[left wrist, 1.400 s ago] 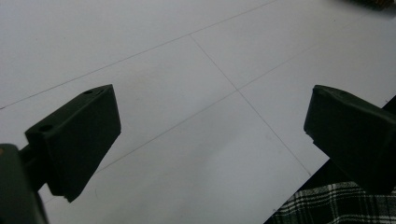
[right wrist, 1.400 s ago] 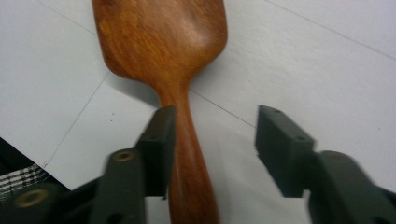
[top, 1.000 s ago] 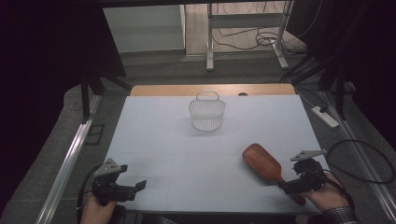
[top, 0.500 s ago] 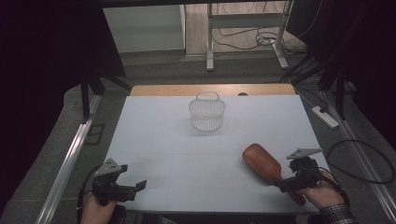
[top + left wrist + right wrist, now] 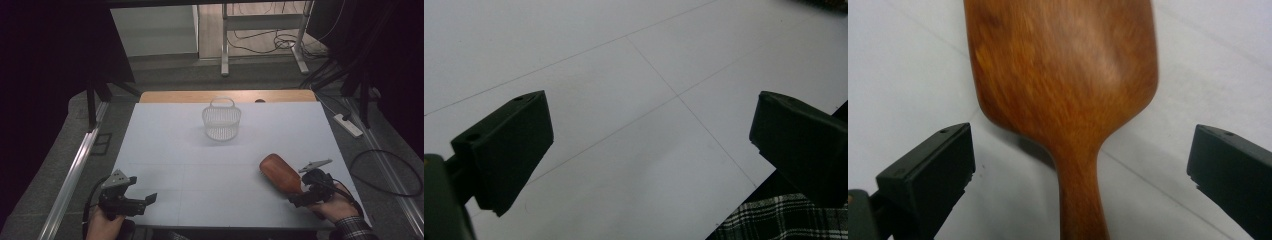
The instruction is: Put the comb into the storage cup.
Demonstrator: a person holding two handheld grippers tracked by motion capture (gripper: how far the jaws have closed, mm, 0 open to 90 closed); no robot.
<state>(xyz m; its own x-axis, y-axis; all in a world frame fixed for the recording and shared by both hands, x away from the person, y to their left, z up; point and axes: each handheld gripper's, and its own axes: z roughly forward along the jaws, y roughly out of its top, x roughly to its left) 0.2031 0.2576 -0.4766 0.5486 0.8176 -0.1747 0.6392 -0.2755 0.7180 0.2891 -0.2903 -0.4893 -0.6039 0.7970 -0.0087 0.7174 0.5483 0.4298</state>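
A brown wooden hairbrush (image 5: pixel 279 173) lies back-up on the white table at the front right, its handle pointing toward the person. My right gripper (image 5: pixel 299 196) is open over that handle. In the right gripper view the brush (image 5: pixel 1063 85) lies between the two wide-apart jaws, its handle (image 5: pixel 1082 200) running down the middle. My left gripper (image 5: pixel 145 201) rests at the front left edge, open, with bare table (image 5: pixel 624 100) between its jaws. A small white wire basket (image 5: pixel 221 120) with a handle stands upright at the far middle of the table.
The white table (image 5: pixel 175 150) ends in a wooden strip (image 5: pixel 225 96) at the far side. A power strip (image 5: pixel 347 125) and cables lie on the floor to the right. A plaid sleeve (image 5: pixel 774 220) shows past the table's near edge.
My right gripper has slid forward along the brush handle toward the brush head. The left gripper and the basket have stayed put.
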